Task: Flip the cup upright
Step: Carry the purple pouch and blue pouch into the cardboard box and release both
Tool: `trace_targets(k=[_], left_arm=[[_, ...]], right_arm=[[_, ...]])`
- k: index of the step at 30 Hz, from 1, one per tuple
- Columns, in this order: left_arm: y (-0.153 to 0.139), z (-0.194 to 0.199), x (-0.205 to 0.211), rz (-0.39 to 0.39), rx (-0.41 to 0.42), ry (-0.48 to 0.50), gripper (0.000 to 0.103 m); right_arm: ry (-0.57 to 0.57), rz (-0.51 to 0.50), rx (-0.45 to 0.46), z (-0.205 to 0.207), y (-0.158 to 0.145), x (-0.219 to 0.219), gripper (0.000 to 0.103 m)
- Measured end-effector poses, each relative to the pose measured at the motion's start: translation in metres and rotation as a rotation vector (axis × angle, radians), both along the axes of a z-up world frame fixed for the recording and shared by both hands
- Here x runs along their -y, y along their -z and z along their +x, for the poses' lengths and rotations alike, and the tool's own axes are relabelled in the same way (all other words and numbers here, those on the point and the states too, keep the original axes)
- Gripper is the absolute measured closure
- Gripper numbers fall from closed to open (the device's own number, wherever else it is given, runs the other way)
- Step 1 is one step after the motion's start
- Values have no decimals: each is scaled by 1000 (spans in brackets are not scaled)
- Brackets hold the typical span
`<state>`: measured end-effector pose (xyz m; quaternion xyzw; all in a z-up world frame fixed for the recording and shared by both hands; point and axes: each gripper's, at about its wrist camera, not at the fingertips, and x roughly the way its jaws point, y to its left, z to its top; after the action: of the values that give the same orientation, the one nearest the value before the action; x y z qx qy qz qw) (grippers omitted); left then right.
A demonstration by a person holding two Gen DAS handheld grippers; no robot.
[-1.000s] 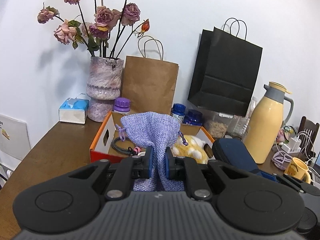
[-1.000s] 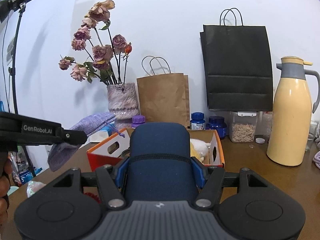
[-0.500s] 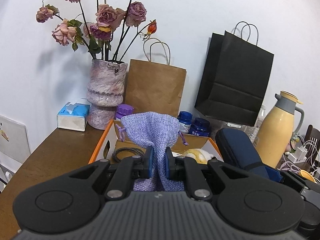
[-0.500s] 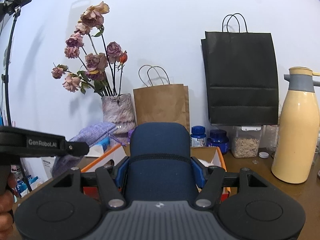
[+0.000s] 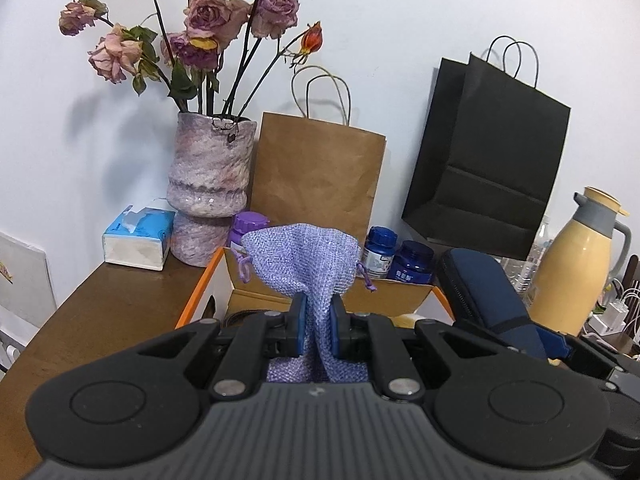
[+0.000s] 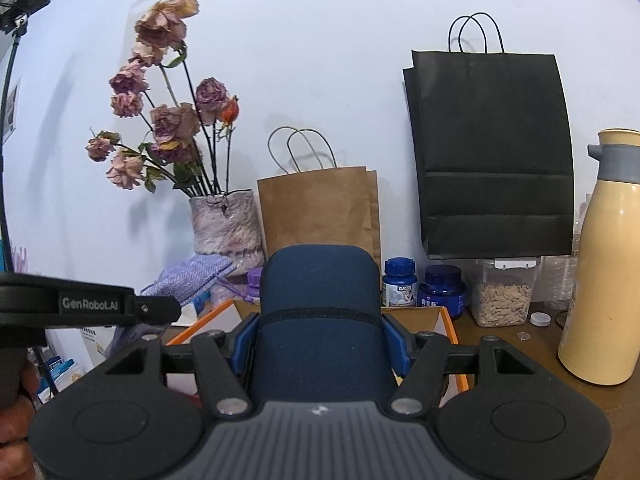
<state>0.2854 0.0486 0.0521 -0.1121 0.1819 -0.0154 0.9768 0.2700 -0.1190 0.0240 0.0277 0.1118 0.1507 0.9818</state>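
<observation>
No cup shows in either view. My left gripper (image 5: 316, 328) is shut on a purple woven drawstring pouch (image 5: 300, 256), which stands up between its blue pads above the orange box. My right gripper (image 6: 320, 344) is shut on a navy blue zip case (image 6: 320, 280), which fills the gap between its fingers. In the left wrist view the same navy case (image 5: 484, 292) juts in from the right. In the right wrist view the purple pouch (image 6: 188, 280) hangs at the left, behind the left tool's black body (image 6: 80, 304).
An orange-rimmed cardboard box (image 5: 200, 292) sits on the wooden table (image 5: 100, 312) under both grippers. Behind it stand a vase of dried roses (image 5: 212, 184), a brown paper bag (image 5: 316, 176), a black bag (image 5: 492, 160), blue bottles (image 5: 400, 260) and a tissue box (image 5: 136, 240). A yellow thermos (image 6: 600, 272) stands at the right.
Both grippers have risen and moved in toward the wall, so the box's contents have dropped out of sight. Each keeps hold of its item.
</observation>
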Motion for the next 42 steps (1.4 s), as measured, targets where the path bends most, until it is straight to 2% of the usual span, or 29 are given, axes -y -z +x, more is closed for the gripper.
trace_targets(k=[13,21,32,35,37,38,39,40,42], left_arm=[[14,48,-11,16,-52,-34,91],[34,73,-14,43,-104,-59,91],[51,84,-10,80,-142,-56,91],[52,85,-10,85,-144,-56,88],[52,84,-10,87,-144,-63,70],[52,84,-9,94,-140,-68,66],[51,84,-9,98,-140,-76,53],[51,83,-9,99,-141,-85,35],[51,82,-10,105,-132,-128,13]], right_arm=[[-15,-42,-40,54,6,-10,41],[-31,-69,-58,83,17,-21,41],[-36,-92,-101,100,38,-25,41],[-32,-86,-108,102,39,-23,40],[-29,-74,-123,104,39,-21,38],[-24,-69,-125,105,38,-19,36],[-14,-64,-120,105,38,-18,30],[-6,-55,-114,104,37,-15,25],[13,-36,-93,103,32,-10,3]])
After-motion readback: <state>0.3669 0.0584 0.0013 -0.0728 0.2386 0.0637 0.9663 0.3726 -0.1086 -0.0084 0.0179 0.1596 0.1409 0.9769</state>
